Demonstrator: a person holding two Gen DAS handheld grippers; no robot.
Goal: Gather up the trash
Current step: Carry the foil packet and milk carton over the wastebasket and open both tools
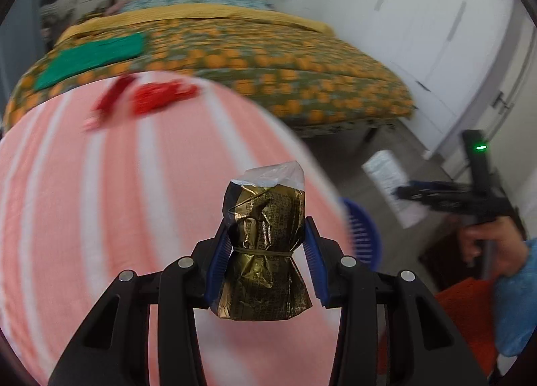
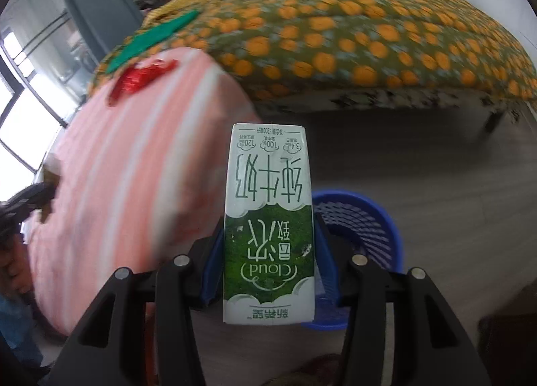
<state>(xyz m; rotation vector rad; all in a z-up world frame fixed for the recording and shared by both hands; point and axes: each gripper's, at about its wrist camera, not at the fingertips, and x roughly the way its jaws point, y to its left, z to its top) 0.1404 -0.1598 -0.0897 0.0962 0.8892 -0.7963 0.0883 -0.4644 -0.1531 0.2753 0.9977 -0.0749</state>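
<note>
L gripper (image 1: 266,251) pinches a crumpled gold foil wrapper (image 1: 265,251) at its rubber-banded waist; pads bite only the narrow middle, so it could pivot or slip out w/ a quick swing. R gripper (image 2: 268,251) clamps a green-and-white milk carton (image 2: 268,225), upside down; any dregs may drip. Both are held clear of the table. Blue slotted wastebasket (image 2: 362,228) sits on the floor just past the carton, beside the table edge; a release off-centre likely means a miss or a bounce off the rim. Pink-striped tablecloth (image 1: 100,201) carries red wrappers (image 1: 157,100) at its far side, not yet collected. Beyond: bed w/ orange-dot quilt (image 2: 352,40), green cloth (image 1: 90,60) on it, white wardrobe doors (image 1: 419,23), windows at left.
</note>
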